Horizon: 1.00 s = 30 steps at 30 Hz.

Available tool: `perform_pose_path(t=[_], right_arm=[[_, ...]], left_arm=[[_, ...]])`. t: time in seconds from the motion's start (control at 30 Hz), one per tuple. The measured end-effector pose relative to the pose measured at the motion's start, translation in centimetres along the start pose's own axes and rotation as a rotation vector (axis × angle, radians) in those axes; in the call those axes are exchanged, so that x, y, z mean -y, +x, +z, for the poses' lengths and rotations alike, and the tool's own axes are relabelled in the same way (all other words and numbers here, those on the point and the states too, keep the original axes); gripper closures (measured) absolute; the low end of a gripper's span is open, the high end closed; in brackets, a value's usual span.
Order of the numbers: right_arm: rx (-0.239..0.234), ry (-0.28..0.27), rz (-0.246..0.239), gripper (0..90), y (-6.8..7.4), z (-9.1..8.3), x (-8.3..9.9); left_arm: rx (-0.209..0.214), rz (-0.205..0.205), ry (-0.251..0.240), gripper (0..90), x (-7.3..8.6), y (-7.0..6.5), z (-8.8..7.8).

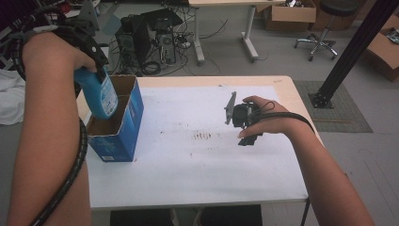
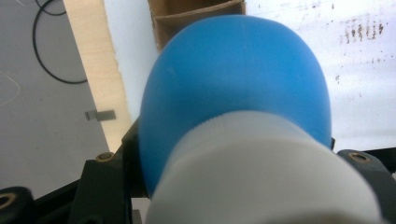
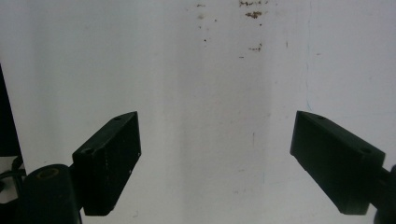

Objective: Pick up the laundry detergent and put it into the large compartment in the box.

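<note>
Over the open blue box [image 1: 123,123] at the desk's [image 1: 197,179] left edge, the left tongs [image 1: 94,70] are clamped on a blue bottle [image 1: 99,96] with a white cap [image 2: 261,177], bottom hanging down into the box. Right tongs [image 1: 241,126] rest mid-desk, well apart, jaws wide open with nothing between them.

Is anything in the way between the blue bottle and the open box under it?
Nothing visible does. The blue bottle, held in the left hand-held gripper, hangs over the open cardboard box, whose compartments look empty.
</note>
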State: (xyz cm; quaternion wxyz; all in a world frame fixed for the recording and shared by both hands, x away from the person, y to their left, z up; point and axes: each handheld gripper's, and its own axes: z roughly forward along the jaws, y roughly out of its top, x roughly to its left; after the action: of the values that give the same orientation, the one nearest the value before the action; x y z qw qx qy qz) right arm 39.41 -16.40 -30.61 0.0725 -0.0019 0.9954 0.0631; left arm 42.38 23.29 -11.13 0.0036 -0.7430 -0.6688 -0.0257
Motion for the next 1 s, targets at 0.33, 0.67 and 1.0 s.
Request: perform_pose_path(t=[0.33,0.67,1.0], right_arm=[[-0.002,-0.006,-0.004,16.3,-0.1,0.1,-0.2],[0.001,-0.009,0.002,16.3,-0.1,0.1,0.0],[0.007,-0.013,0.001,16.3,-0.1,0.0,0.0]], left_arm=[[0.013,0.012,0.021,39.7,-0.2,0.1,3.5],[0.028,0.004,0.047,39.7,-0.4,0.8,7.7],[0.040,0.013,0.057,39.8,-0.3,0.8,11.2]])
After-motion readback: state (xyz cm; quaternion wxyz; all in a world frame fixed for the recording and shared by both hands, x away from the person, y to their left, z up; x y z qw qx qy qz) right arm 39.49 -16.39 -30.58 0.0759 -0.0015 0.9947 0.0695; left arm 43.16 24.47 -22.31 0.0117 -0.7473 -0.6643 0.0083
